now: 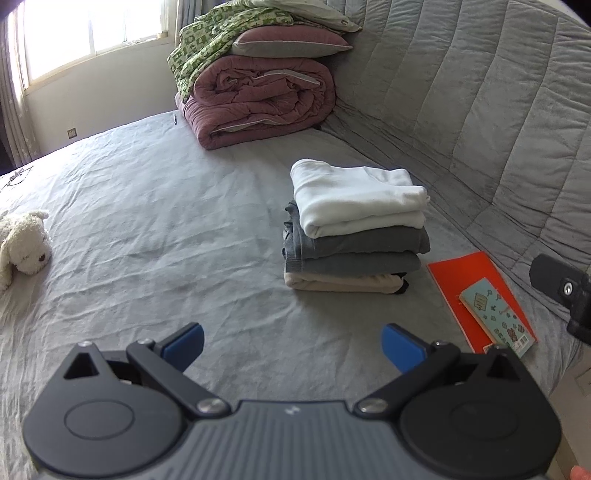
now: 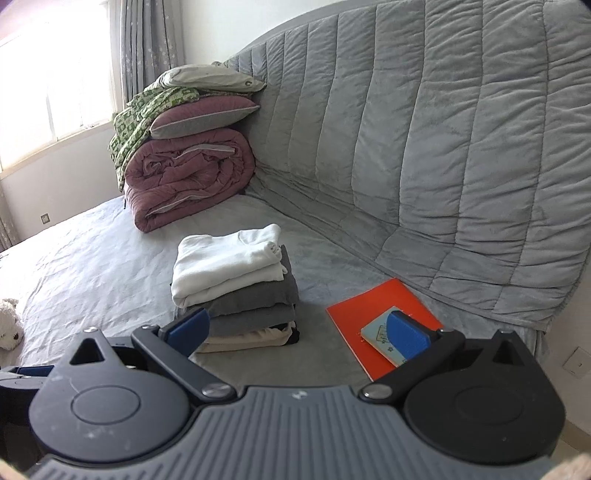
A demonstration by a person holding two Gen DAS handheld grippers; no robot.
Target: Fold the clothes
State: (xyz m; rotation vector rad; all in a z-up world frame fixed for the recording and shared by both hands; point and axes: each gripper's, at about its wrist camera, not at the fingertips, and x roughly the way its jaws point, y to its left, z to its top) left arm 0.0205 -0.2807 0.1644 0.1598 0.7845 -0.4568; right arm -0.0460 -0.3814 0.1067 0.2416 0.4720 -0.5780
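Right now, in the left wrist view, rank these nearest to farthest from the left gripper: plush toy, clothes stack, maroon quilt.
1. Clothes stack, ahead and right of the left gripper.
2. Plush toy, far left.
3. Maroon quilt, at the back by the headboard.

I am looking into a bedroom in somebody's home. A wide bed [image 1: 147,221] with a wrinkled grey sheet fills most of what I see, backed by a tall headboard draped in a grey quilted cover [image 2: 424,147]. At the head end sits a rolled mauve duvet [image 1: 258,99] with a mauve pillow [image 1: 291,42] and a green patterned blanket [image 1: 207,40] on top. A stack of folded clothes [image 1: 354,229] rests on the sheet, beside an orange folder [image 2: 373,314] with a small illustrated booklet [image 1: 498,314] on it. A white plush dog [image 1: 26,247] lies near the bed's edge. Behind, I see a bright window [image 1: 85,33] with patterned curtains [image 2: 151,40] and wall sockets [image 1: 71,133].
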